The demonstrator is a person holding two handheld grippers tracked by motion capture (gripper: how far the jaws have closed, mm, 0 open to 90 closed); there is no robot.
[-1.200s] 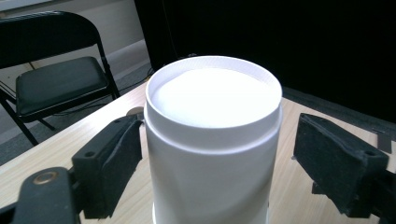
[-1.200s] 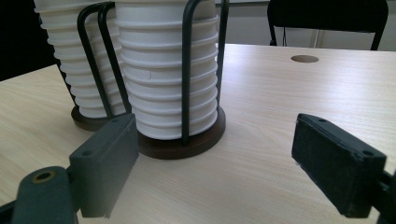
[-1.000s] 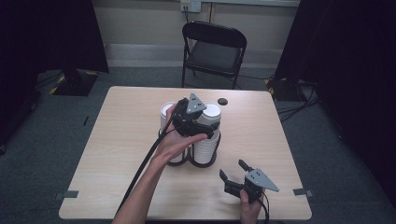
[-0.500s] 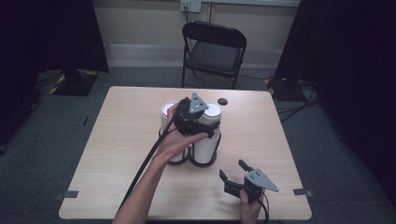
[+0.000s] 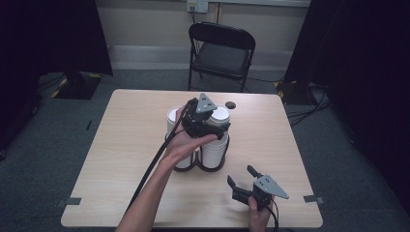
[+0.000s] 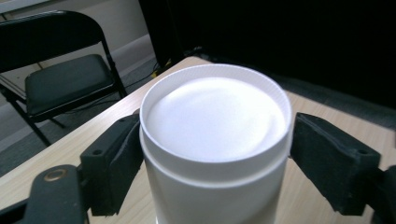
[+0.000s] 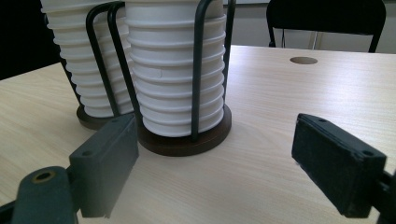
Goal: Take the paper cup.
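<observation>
Since a second ago the left gripper [image 5: 216, 126] has barely shifted on the table, but its jaws have been closing in around the top white foam cup [image 6: 215, 135] of the right-hand stack. In the left gripper view that upside-down cup sits dead centre of the frame, right between the two black pads [image 6: 114, 163]. The left pad looks pressed against the rim, while the right one is at the rim's edge, so I'd call it clamped on the cup. The other white cup stack [image 5: 173, 121] peeks out just left of the hand in the high view.

Both stacks stand in a black wire double cup holder with round dark bases [image 7: 184, 140], roughly mid-frame on the light wood-grain table [image 5: 121, 145]. Grey carpet runs all around, with a pale wall at the top edge and dark curtains in the upper left and upper right.

Further right, the right gripper [image 5: 240, 177] sits low in the frame near the table's front edge, jaws spread wide with nothing in them, well apart from the holder. A small round dark hole [image 5: 230, 104] sits in the tabletop just right of the stacks, and a black folding metal chair [image 5: 220, 53] stands behind the table at top centre. The holder's wire uprights run up beside the cups.
</observation>
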